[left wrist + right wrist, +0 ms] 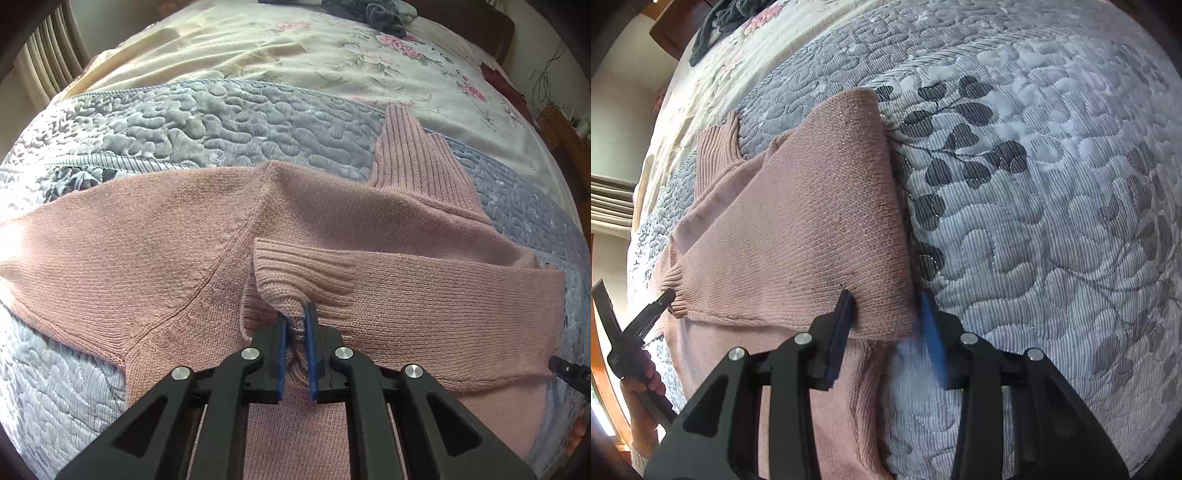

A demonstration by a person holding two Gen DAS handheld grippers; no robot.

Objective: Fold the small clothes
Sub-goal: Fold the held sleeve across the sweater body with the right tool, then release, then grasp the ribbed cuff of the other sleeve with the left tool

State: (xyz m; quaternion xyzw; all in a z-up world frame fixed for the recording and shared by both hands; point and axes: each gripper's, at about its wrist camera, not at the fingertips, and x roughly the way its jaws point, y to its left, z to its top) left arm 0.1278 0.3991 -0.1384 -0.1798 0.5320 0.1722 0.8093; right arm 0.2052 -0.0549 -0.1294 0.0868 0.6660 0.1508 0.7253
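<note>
**Two claws on one pink sweater**

The left claw (296, 315) was pinching the ribbed cuff (295, 273) of a sleeve, its blue pads (312, 354) pressed close with knit bunched between them. The right claw (886, 306) stood spread, its pads on either side of a folded sleeve edge (882, 258); the left pad lay against the knit, and the right pad (932, 332) was just off the edge, over the quilt. The right pad looked blurred.

The sweater (129, 240) lay flat across the bed, on the grey-blue quilt (203, 122). One sleeve was folded in over the body, its cuff held at the middle. The ribbed collar (413, 155) stuck out toward the far side, resting on the quilt and reaching the floral sheet (295, 55).

Nothing lay on the sweater besides the claws. Past the sheet, at the head of the bed, sat a heap of dark grey clothes (380, 14); how many pieces it held could not be told. A dark red cloth (498, 74) lay at the bed's right edge, near some thin cables (546, 74). Curtains (48, 55) hung beyond the left side.

In the right wrist view the left claw (666, 295) showed at the cuff, held by a hand (642, 384).

Counted: one sweater, two claws, one quilt, one sheet, one clothes heap.
</note>
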